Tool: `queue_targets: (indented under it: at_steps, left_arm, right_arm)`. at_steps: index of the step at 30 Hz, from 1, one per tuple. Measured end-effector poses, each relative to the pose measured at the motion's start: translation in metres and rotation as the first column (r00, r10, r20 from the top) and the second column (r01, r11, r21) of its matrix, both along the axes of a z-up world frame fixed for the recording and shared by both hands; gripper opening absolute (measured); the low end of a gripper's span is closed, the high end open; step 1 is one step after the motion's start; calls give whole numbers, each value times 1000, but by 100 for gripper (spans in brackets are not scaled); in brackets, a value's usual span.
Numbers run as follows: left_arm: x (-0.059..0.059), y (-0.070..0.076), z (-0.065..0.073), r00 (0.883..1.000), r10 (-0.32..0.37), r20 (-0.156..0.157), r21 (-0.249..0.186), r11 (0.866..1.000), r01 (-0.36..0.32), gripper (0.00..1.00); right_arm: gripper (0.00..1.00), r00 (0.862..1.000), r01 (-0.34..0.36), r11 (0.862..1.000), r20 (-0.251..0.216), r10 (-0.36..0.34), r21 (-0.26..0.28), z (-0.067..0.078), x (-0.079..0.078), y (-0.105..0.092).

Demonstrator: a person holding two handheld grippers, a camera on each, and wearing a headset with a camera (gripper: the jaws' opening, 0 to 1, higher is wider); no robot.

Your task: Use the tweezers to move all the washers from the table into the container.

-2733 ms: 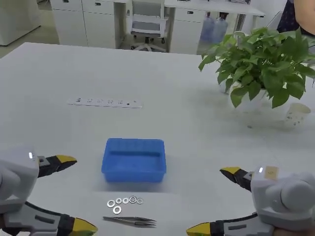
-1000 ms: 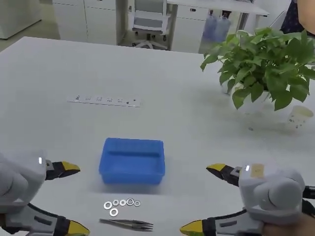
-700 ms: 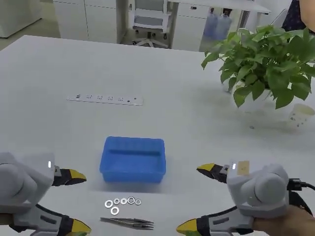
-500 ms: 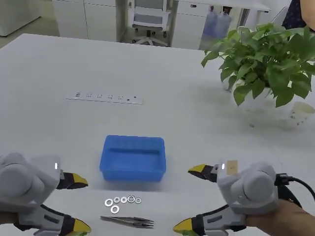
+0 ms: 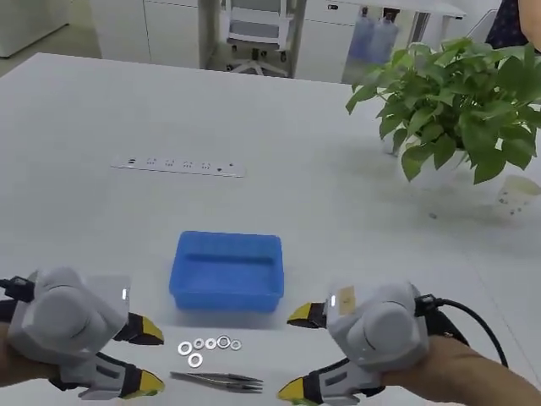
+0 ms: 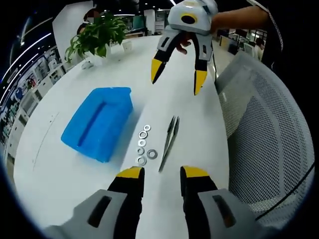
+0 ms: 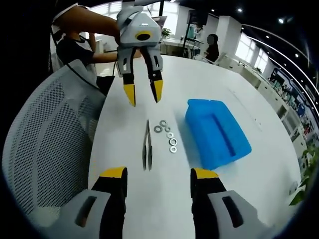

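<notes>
washers [image 5: 209, 345] lie clustered on the table [image 5: 338, 211], just in front of the blue container [image 5: 226, 271]. left gripper [image 5: 154, 357] sits left of them, jaws parted and empty. tweezers [image 5: 217, 382] lie beside the washers, untouched. right gripper [image 5: 292, 353] is spread wide, empty.

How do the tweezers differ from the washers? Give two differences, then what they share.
The tweezers are one long, thin piece; the washers are six small rings. The washers cluster nearer the blue container; the tweezers lie beyond them, farther from it. Both are silvery and lie on the white table, ungripped.
</notes>
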State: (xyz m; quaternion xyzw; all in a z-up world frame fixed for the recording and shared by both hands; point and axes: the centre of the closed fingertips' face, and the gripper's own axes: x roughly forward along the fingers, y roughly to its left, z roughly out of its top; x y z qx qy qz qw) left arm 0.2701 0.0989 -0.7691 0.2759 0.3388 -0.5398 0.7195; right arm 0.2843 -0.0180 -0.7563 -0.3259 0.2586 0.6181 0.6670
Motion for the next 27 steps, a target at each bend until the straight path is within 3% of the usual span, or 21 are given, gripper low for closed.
queue_targets:
  at_steps: [13,20,27]
  left_arm:
    - [3,-5,-20,998,-56,-16,66,996,57,23]
    - [3,-6,-31,996,-80,-29,99,992,82,18]
    - [3,-10,-37,994,-103,-47,118,987,107,14]
  right_arm:
    - [31,997,-82,995,-17,81,-58,-24,-4,22]
    - [25,997,-60,992,-54,54,-110,-40,-2,26]
    - [21,995,-64,993,-87,55,-101,-45,-4,35]
